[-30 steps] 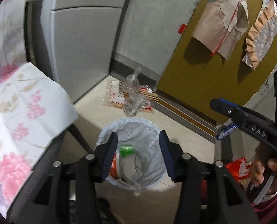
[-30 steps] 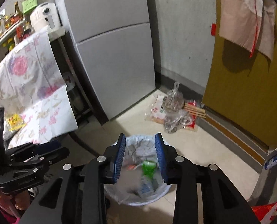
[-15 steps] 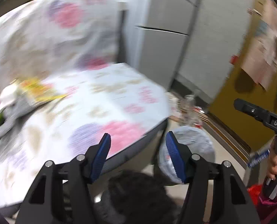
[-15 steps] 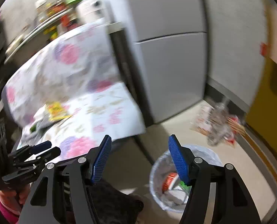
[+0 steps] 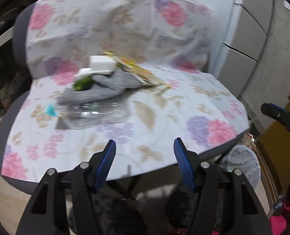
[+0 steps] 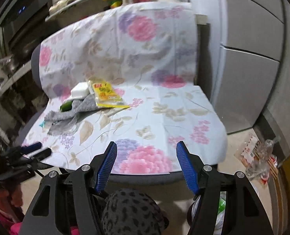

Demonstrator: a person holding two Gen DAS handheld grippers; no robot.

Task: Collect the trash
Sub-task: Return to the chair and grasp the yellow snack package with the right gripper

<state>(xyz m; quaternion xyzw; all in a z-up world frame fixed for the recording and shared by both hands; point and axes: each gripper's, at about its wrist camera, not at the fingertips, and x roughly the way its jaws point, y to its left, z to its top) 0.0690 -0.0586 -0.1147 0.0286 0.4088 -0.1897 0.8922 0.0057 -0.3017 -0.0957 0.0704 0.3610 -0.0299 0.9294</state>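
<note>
Trash, a light, crinkly yellow packet (image 6: 105,96) with a white block (image 6: 79,91) and grey cloth (image 6: 76,109), lies left of centre on the flowered chair (image 6: 164,117); both my hand-held grippers (image 5: 144,166) (image 6: 145,166), just opened wide and empty, should pinch the packet's edge.

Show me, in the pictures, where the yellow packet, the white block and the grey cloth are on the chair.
yellow packet (image 6: 105,95), right wrist view, middle of its printed face.
white block (image 6: 79,89), right wrist view, its top face.
grey cloth (image 5: 113,86), left wrist view, the bunched middle of it.
</note>
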